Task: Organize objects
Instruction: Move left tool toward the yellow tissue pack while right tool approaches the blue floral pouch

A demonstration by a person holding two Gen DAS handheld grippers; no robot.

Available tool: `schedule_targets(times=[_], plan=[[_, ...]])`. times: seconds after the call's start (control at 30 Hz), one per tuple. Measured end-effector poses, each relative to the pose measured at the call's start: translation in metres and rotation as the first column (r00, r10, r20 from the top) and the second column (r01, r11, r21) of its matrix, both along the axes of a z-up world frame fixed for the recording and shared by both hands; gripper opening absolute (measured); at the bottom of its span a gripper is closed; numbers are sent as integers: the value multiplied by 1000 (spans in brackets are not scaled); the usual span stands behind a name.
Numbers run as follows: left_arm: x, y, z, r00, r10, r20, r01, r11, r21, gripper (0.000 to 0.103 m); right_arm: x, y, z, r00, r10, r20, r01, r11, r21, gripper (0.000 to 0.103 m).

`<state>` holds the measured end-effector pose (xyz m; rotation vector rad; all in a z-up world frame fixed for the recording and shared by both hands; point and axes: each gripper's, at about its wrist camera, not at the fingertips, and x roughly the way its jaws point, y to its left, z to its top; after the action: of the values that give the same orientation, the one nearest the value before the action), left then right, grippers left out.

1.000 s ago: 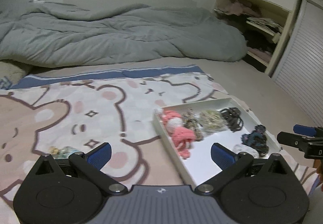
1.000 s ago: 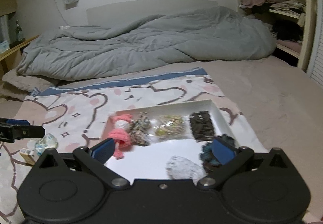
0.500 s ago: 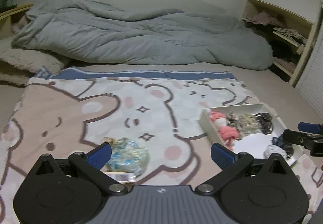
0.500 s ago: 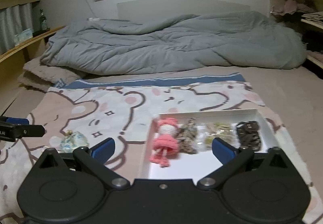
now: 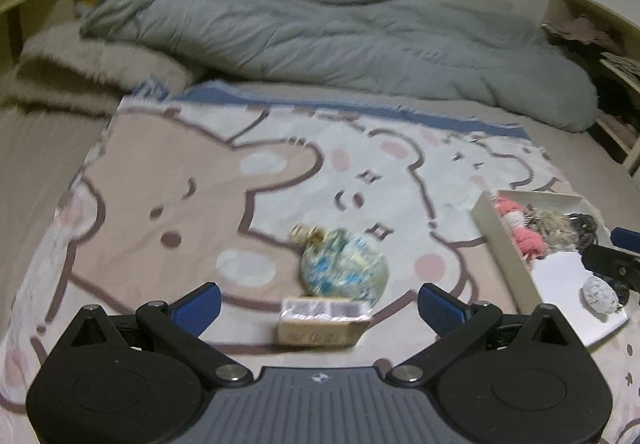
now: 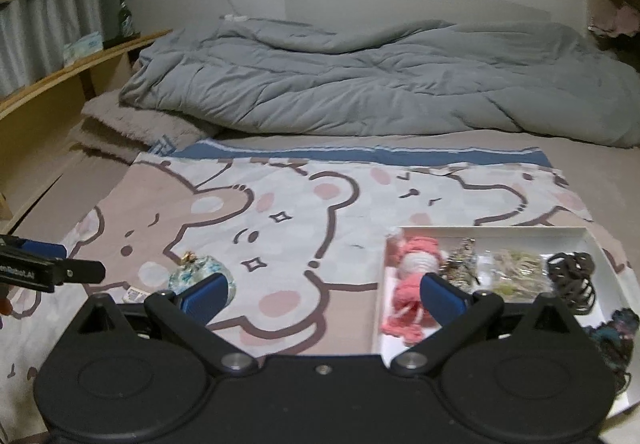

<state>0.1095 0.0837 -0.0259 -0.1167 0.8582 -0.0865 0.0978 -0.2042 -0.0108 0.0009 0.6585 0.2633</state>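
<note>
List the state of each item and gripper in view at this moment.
Left gripper: open, holding nothing.
Right gripper: open, holding nothing.
Round blue-green patterned fabric pouch: outside the tray, lying on the blanket.
Small tan rectangular box: on the blanket, right beside the pouch.
White shallow rectangular tray: uncovered, holding several items.
Pink crocheted doll: lying in the tray.
Black hair ties: piled in the tray.

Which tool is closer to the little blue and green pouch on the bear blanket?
The left tool. Its open fingers point right at the pouch, which lies just ahead of them. The right tool hangs by the tray, with the pouch off to its left.
</note>
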Motion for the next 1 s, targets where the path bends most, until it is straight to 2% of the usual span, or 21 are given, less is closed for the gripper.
schedule_targets(times=[0.2,0.33,0.47,0.63,0.8,1.0], plan=[[17,13,-16,997,70,-28,-71,997,-30,103,12,22,-3,999,34,-25,-34,999,-1,103],[32,8,-25,997,67,-30,-68,997,-24,103,21,34,-4,997,61,-45,-60,998,12,103],[47,-1,-42,998,33,-59,-31,999,33,103,31,43,-4,995,81,-58,-80,997,20,103],[57,-1,-64,995,6,-102,10,989,150,103,44,52,-6,995,83,-58,-82,997,7,103],[48,6,-67,991,-24,-135,42,990,133,103,60,61,-10,993,95,-76,-96,995,-17,103],[26,9,-74,966,-75,-249,118,980,162,103,76,68,-15,991,95,-92,-97,995,-27,103]])
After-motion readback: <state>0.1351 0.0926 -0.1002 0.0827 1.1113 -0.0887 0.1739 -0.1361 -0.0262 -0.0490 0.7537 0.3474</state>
